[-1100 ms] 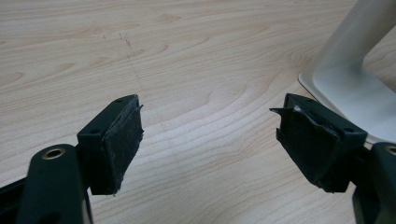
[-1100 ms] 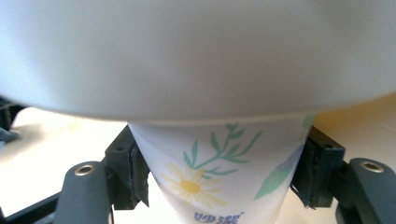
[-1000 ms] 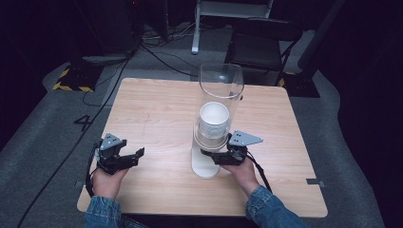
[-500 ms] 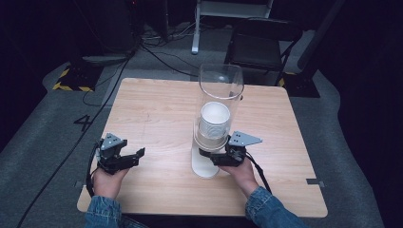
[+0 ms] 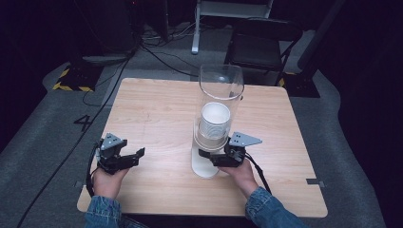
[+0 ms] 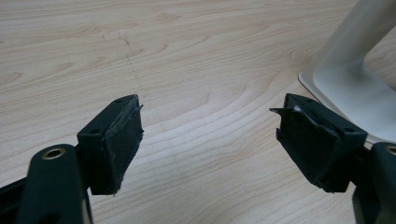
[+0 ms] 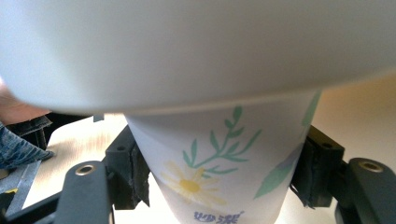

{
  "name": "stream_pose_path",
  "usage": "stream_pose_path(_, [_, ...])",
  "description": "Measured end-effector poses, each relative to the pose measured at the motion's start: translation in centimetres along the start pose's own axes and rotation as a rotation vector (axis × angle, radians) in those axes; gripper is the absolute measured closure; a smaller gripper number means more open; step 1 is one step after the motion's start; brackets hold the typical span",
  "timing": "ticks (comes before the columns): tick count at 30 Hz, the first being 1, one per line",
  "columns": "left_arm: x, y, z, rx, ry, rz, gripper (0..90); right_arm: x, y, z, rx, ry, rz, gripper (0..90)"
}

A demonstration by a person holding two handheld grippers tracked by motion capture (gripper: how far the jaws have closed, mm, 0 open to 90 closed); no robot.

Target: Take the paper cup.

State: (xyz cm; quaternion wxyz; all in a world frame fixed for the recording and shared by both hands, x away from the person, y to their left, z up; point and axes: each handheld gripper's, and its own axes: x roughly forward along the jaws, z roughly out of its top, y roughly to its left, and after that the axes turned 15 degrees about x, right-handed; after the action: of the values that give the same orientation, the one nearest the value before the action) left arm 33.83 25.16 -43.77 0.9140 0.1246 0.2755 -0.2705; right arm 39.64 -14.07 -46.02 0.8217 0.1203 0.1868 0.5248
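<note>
A clear tube dispenser [image 5: 221, 85] stands on a white stand [image 5: 202, 167] at the table's middle and holds a stack of white paper cups [image 5: 215, 118]. My right gripper [image 5: 212, 159] reaches under the tube from the right. In the right gripper view it [image 7: 219, 179] is shut on the lowest paper cup [image 7: 219, 154], printed with a daisy and green leaves, just below the dispenser's white collar [image 7: 187, 46]. My left gripper [image 5: 134, 157] rests open at the table's front left. Its jaws [image 6: 208, 140] stand wide apart over bare wood, with the white stand [image 6: 355, 88] at the right.
The wooden table [image 5: 157, 109] is bare to the left of and behind the dispenser. A dark chair [image 5: 259, 45], cables and a black-and-yellow striped block [image 5: 71, 85] lie on the floor beyond the far edge.
</note>
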Motion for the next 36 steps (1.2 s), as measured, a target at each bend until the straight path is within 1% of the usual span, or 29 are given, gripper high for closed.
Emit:
stream_pose_path(2, [0.0, 0.0, 0.0, 0.001, 0.0, -0.001, 22.2, 0.1, 0.0, -0.1, 0.025, 0.004, 0.009, 32.8])
stream_pose_path(11, [0.0, 0.0, 0.0, 0.001, 0.001, 0.0, 22.2, 0.1, 0.0, -0.3, 0.023, -0.01, 0.007, 32.7])
stream_pose_path(12, [0.0, 0.0, 0.0, 0.002, 0.002, -0.003, 22.2, 0.1, -0.1, -0.2, 0.004, -0.006, 0.004, 32.9])
stream_pose_path(17, [0.0, 0.0, 0.0, 0.001, 0.0, 0.0, 22.2, 0.0, -0.3, -0.1, -0.047, 0.003, -0.018, 32.9])
stream_pose_path(18, [0.0, 0.0, 0.0, 0.001, 0.0, 0.0, 22.2, 0.0, -0.3, -0.1, -0.047, 0.003, -0.018, 32.9])
stream_pose_path(19, [0.0, 0.0, 0.0, 0.002, 0.002, -0.002, 22.2, -0.1, -0.5, 0.0, -0.091, 0.017, -0.048, 33.7])
stream_pose_path(20, [0.0, 0.0, 0.0, 0.002, 0.002, -0.002, 22.2, -0.1, -0.5, 0.0, -0.091, 0.017, -0.048, 33.7])
stream_pose_path(21, [0.1, 0.0, 0.0, 0.003, 0.003, -0.003, 22.2, 0.2, -0.9, -0.4, -0.1, 0.09, -0.077, 34.3])
stream_pose_path(22, [0.1, 0.0, 0.0, 0.002, 0.0, -0.002, 22.2, 0.3, -1.1, -0.6, -0.102, 0.111, -0.087, 34.3])
stream_pose_path(23, [0.1, 0.0, 0.0, 0.002, 0.0, -0.002, 22.2, 0.3, -1.1, -0.6, -0.102, 0.111, -0.087, 34.3])
stream_pose_path(25, [0.0, 0.0, 0.0, -0.001, -0.004, -0.001, 22.2, 0.4, -1.4, -1.1, -0.084, 0.112, -0.084, 34.3])
stream_pose_path(26, [0.0, 0.1, 0.0, 0.0, -0.004, 0.001, 22.2, 0.4, -1.3, -1.1, -0.098, 0.105, -0.086, 34.2])
stream_pose_path(27, [0.0, 0.1, 0.0, -0.003, -0.004, 0.001, 22.2, 0.4, -1.3, -1.1, -0.097, 0.105, -0.087, 34.1])
stream_pose_path(31, [0.1, 0.1, 0.0, -0.001, -0.003, -0.001, 22.2, 0.4, -1.4, -1.5, -0.083, 0.117, -0.092, 33.9])
stream_pose_path(36, [0.3, 0.2, 0.1, -0.002, -0.007, -0.007, 22.2, 0.4, -1.6, -2.0, -0.066, 0.144, -0.11, 33.9])
